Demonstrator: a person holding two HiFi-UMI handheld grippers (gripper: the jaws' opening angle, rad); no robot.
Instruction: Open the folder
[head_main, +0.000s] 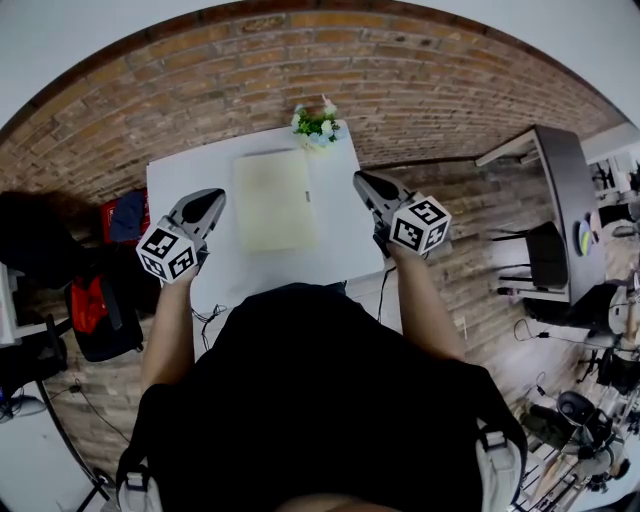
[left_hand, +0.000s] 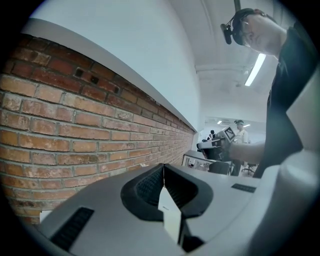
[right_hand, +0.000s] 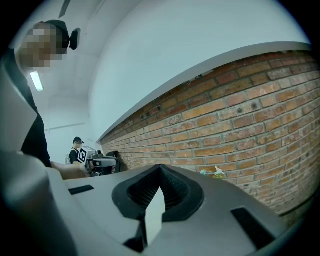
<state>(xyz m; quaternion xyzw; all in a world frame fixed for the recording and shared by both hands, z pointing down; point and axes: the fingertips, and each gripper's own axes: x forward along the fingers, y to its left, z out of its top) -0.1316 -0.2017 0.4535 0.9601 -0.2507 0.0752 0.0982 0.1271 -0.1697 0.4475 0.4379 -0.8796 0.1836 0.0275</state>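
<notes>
While jaws together on left gripper (head_main: 208, 203) and right gripper (head_main: 364, 182), folder (head_main: 274, 200) closed, table (head_main: 180, 190) edge behind torso (head_main: 320, 400)

left tongs (head_main: 210, 200), right tongs (head_main: 362, 180): held forward, near level, jaws together, nothing between

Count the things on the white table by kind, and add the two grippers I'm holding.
Folder: 1
Flowers: 1
Grippers: 2, the left gripper and the right gripper
Total: 4
</notes>
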